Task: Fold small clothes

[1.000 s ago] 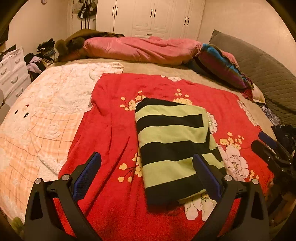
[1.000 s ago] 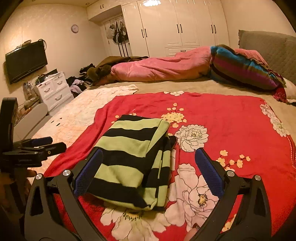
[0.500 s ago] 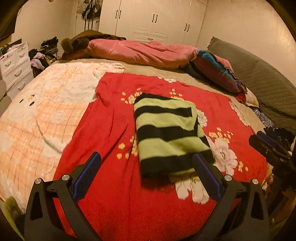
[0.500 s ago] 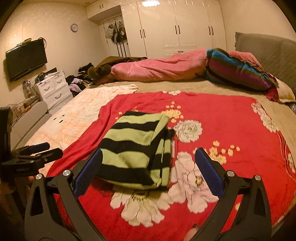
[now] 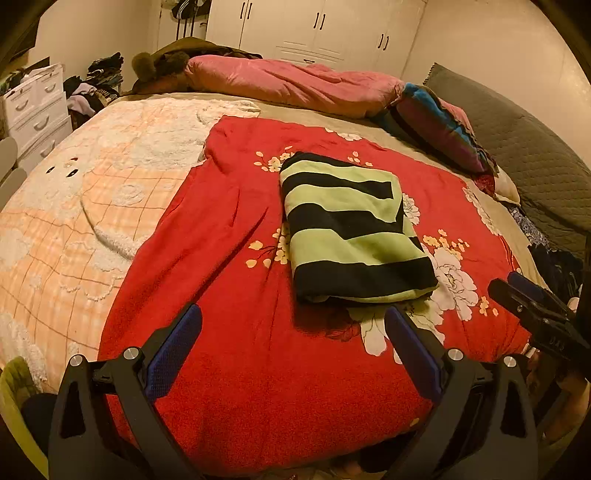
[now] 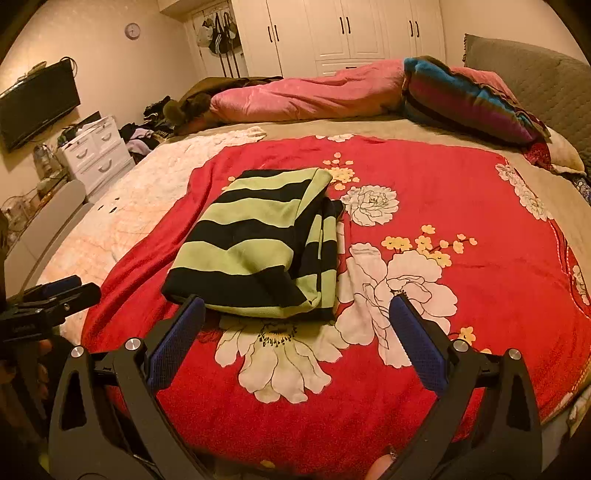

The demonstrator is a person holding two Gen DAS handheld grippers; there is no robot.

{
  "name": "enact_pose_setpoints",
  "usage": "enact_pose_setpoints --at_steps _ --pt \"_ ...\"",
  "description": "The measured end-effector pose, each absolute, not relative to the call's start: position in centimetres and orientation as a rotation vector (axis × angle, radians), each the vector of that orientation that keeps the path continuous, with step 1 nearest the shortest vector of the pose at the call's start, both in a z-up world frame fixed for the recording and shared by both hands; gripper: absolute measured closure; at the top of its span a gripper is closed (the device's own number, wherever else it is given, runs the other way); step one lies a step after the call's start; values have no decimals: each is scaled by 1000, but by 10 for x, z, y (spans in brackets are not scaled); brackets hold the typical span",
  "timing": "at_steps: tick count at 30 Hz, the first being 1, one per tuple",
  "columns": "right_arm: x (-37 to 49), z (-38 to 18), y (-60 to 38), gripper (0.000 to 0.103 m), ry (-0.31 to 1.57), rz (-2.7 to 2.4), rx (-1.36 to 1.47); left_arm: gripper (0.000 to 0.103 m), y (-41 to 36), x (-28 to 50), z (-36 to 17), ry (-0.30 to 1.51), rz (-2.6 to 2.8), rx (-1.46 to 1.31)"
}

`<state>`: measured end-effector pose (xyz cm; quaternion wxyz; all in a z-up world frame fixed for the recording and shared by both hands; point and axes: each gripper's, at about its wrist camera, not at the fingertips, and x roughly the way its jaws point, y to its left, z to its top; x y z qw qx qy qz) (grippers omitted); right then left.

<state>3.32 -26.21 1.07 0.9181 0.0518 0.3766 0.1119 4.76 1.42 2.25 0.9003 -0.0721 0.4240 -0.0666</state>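
— Both grippers hang over the near edge of the bed with nothing in them. The left gripper (image 5: 293,334) has its jaws spread wide, blue pads (image 5: 173,350) facing each other across bare red blanket (image 5: 221,258)

— And the right one?

— Right gripper (image 6: 295,326) is spread just as wide and grips nothing. From the left camera you can see it off to the side (image 5: 532,306), held level, apart from the clothing

— Where is the garment?

— The striped top (image 5: 351,229) lies folded into a neat rectangle on the red blanket, flat, green and black bands running across it. From the right camera (image 6: 258,243) its folded layers show along the right edge, stacked one over another. Its near edge sits just beyond the left pad of the right gripper; I cannot tell whether they touch

— What is around it?

— White and yellow flowers printed on the blanket, a large white one (image 6: 284,354) just in front of the top. To the left a peach checked blanket (image 5: 74,221) covers the rest of the mattress

— And further back?

— A pink duvet (image 5: 291,83) bunched along the far side, a striped pillow (image 6: 465,99) beside it, white wardrobe doors (image 6: 343,29) behind. A white drawer unit (image 6: 96,151) stands at the left with clothes heaped near it, and a television (image 6: 37,103) hangs on the wall
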Motion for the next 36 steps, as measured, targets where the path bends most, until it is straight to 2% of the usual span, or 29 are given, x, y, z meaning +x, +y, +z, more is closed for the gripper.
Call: enact_pose_setpoints --at_steps 36 --pt "34 7 -262 9 790 232 110 4 10 48 27 877 -109 -116"
